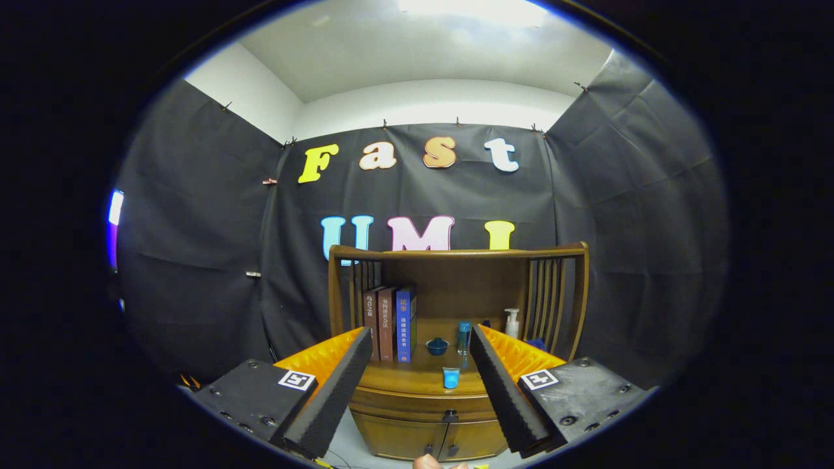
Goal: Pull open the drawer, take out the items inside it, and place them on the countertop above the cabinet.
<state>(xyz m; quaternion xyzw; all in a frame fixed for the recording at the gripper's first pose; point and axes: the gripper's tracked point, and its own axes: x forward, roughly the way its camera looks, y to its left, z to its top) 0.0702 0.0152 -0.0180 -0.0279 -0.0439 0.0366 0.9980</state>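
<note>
Beyond the fingers: a wooden cabinet is standing against the black cloth wall, well ahead of the gripper.
Gripper: its two fingers are spreading wide apart and are gripping nothing; they are hanging in the air short of the cabinet, which is showing in the gap between them.
Drawer: the drawer is sitting shut in the cabinet front just under the countertop, with a small dark knob at its middle; whatever is lying inside it is hidden.
Doors: two doors are standing closed below the drawer, each with a small dark handle near the seam between them.
Countertop: the countertop is running across the top of the cabinet, under a wooden rack with slatted sides that is rising behind and around it.
Books: three books are standing upright side by side at the left of the countertop, near the left slats.
Small cup: a light blue cup is sitting near the front edge of the countertop, above the knob.
Bowl: a dark blue lidded bowl is resting farther back, just right of the books.
Bottles: a blue bottle is standing just right of the bowl, and a white pump bottle is standing by the right slats.
Person: a fingertip is showing low down between the fingers.
</note>
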